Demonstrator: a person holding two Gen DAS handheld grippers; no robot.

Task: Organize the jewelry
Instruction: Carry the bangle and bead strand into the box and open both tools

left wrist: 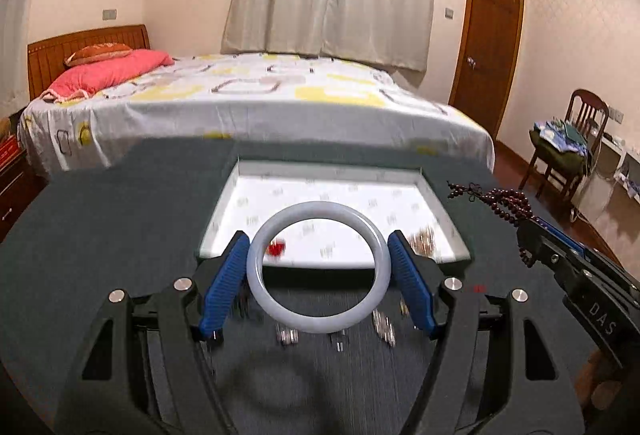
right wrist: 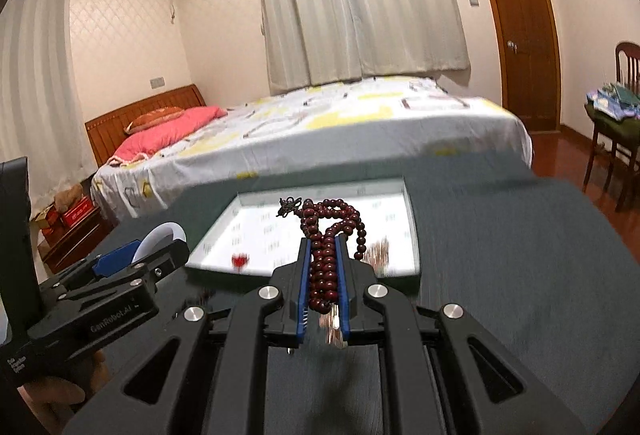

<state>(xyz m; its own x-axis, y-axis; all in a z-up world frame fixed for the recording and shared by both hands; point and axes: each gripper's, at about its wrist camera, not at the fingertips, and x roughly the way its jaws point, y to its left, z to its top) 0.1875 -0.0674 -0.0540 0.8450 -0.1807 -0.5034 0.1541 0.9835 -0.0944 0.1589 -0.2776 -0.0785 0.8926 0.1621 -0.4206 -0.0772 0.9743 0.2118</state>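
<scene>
Bedroom, bed [left wrist: 256, 103] behind dark surface [left wrist: 100, 235] | white tray [left wrist: 340, 195] ahead | our left hand-held gripper [left wrist: 318, 267] clamps pale bangle [left wrist: 372, 259] | right hand-held gripper [right wrist: 324, 275] pinches red-brown beads [right wrist: 326, 255]

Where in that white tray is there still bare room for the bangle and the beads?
The white tray looks bare across its middle and far side, between the red item near the front-left and the blurred gold-brown pile at the front-right. The front edge is crowded; small metallic pieces lie on the cloth before it.
</scene>
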